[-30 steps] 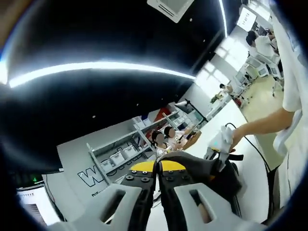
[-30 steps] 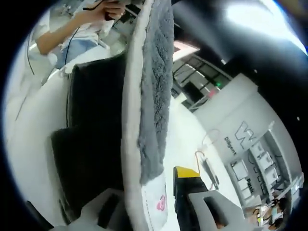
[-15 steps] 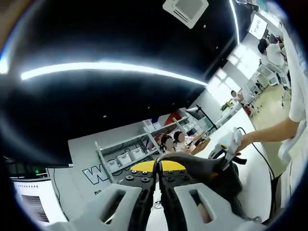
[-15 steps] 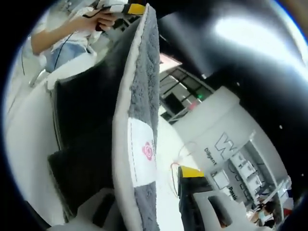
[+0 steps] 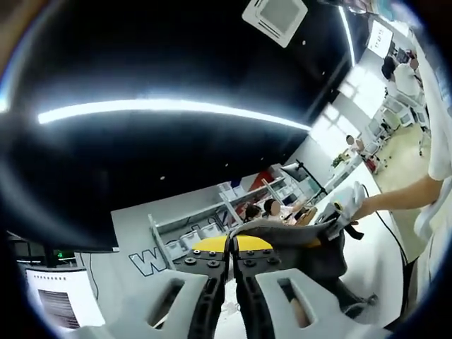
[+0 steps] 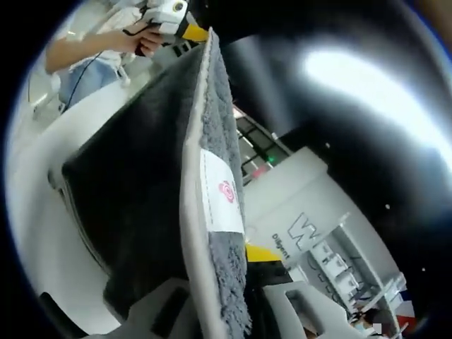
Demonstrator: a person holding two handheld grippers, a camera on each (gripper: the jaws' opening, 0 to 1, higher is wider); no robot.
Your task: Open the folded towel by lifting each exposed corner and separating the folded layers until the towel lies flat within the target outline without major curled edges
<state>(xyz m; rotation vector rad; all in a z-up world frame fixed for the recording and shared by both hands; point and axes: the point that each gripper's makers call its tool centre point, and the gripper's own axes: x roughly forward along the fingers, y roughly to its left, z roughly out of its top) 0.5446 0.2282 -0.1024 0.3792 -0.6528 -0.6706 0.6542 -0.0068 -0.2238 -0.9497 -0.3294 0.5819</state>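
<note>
A dark grey towel (image 6: 141, 176) with a pale border and a white label bearing a pink rose (image 6: 224, 192) hangs in the air, stretched between both grippers. My right gripper (image 6: 233, 275) is shut on the towel's bordered edge near the bottom of the right gripper view. At the far end of that edge a hand holds my left gripper (image 6: 185, 28). In the left gripper view my left gripper (image 5: 231, 245) is shut on a towel corner (image 5: 282, 229). The towel (image 5: 321, 258) runs right from there to my right gripper (image 5: 344, 208), held in a hand.
A white table (image 6: 35, 205) lies under the towel, and its surface (image 5: 378, 258) also shows beneath the person's arm (image 5: 402, 194). Beyond it stand shelves with bins (image 5: 191, 229), a lettered wall (image 6: 300, 229) and seated people (image 5: 261, 210). A cable (image 5: 392, 233) trails from the hand.
The labelled edge has run out through my right jaws, so the label now sits farther from them. The towel is raised and pulled straighter between the grippers. Both views have tilted upward.
</note>
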